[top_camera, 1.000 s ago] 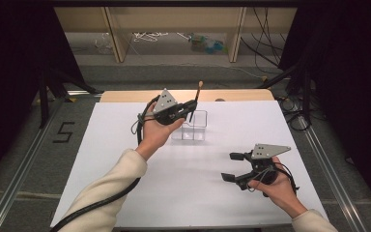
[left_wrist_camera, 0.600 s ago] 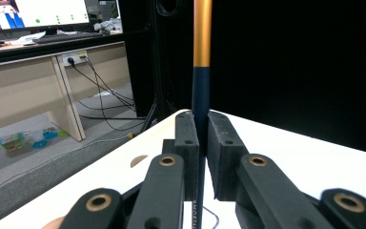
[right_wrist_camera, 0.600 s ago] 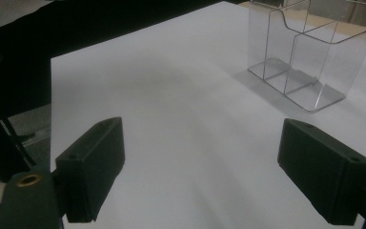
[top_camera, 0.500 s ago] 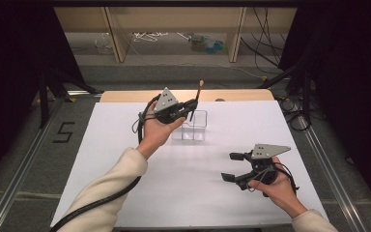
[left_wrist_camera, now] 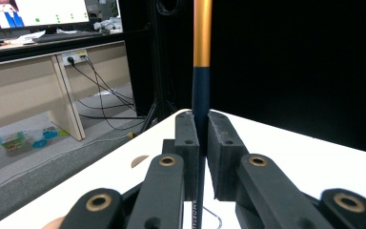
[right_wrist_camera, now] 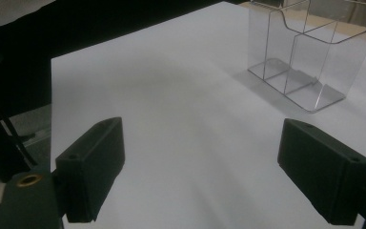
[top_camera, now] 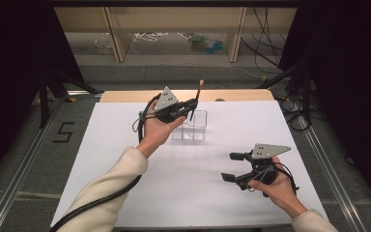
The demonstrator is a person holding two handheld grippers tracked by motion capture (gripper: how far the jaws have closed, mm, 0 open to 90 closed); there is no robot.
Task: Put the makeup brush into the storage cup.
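1. The white table fills the frame centre.
2. The clear organizer stands upper centre, ready to receive.
3. The right gripper, lower right, waits wide open and empty.
4. The left gripper clamps the brush upright above the organizer, probably for lowering it inside.

The brush runs off the left gripper view at twelve o'clock, its tip unseen, and its lower shaft is hidden between the left gripper pads; the print on it is cut off at six o'clock. The clear holder is clipped at one o'clock in the right gripper view
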